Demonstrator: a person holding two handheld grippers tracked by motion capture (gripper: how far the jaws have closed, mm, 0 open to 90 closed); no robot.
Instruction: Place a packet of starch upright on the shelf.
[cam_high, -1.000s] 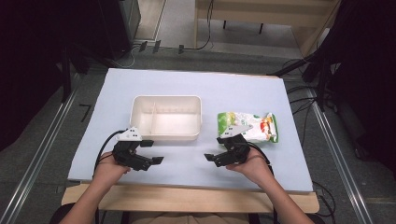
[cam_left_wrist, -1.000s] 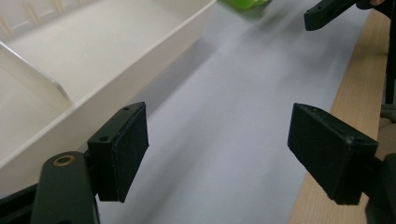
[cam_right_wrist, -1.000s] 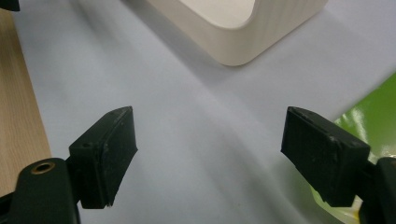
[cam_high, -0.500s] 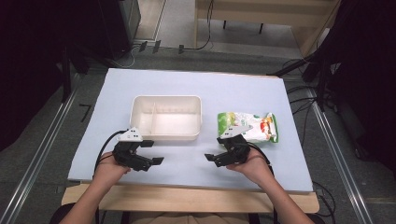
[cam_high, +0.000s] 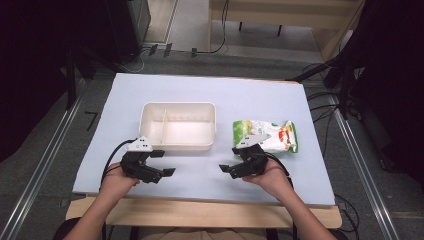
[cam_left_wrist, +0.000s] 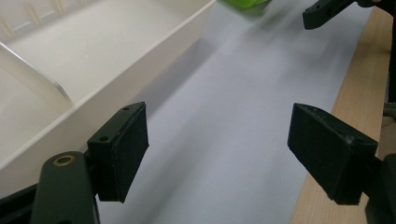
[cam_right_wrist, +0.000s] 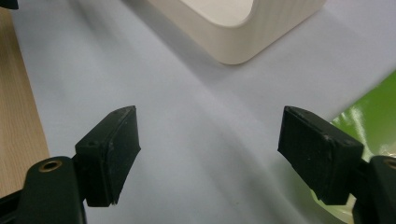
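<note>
Two hand-held tools poised over a pale tabletop (cam_high: 210, 92), a tray and a snack bag beyond them.

The white divided tray (cam_high: 178, 125) sits mid-table, the green bag (cam_high: 265, 136) well to its right, nothing between them. The left tool (cam_high: 162, 169) hovers just before the tray's near wall, jaws wide apart, empty. The right tool (cam_high: 227, 169), jaws equally spread and empty, sits beside the bag's near edge.

Pale blue table (cam_high: 250, 95): divided white tray (cam_high: 178, 125) centre, green snack bag (cam_high: 265, 135) right.
</note>
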